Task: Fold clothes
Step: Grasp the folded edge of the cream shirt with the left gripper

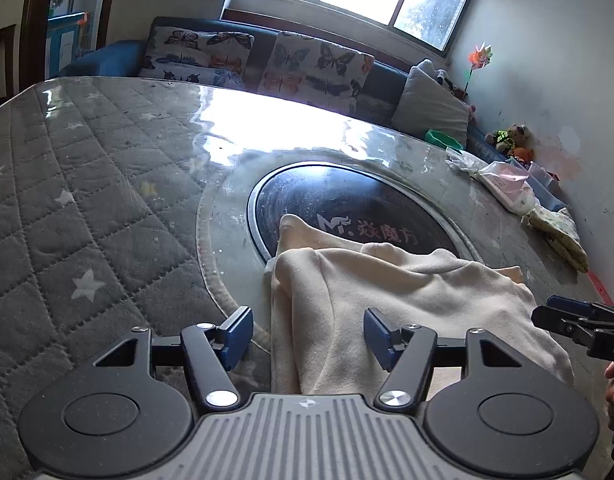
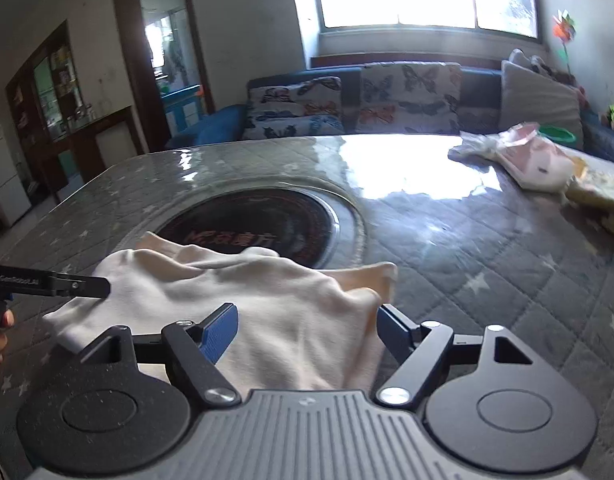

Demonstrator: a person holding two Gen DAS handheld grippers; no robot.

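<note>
Left wrist view: the left gripper [image 1: 309, 338] has its jaws spread wide, nothing between the 2 blue pads, hovering over the near left part of the cream garment [image 1: 387, 304]. That garment lies rumpled on the desk [image 1: 87, 200], which has a grey quilted star cover under clear plastic, and its far edge laps onto the round black inset [image 1: 347, 196] in the middle. The right gripper [image 1: 579, 320] pokes in from the right edge, just beside the cloth's right side. Right wrist view: the right gripper [image 2: 307, 330] is also wide open and empty, with the cream garment [image 2: 267, 300] bunched up right in front of it. The left gripper [image 2: 55, 284] comes in from the left over the garment's corner. Can't tell if it's touching. A pink-and-white bag [image 2: 535, 156] sits far right on the desk [image 2: 467, 260].
</note>
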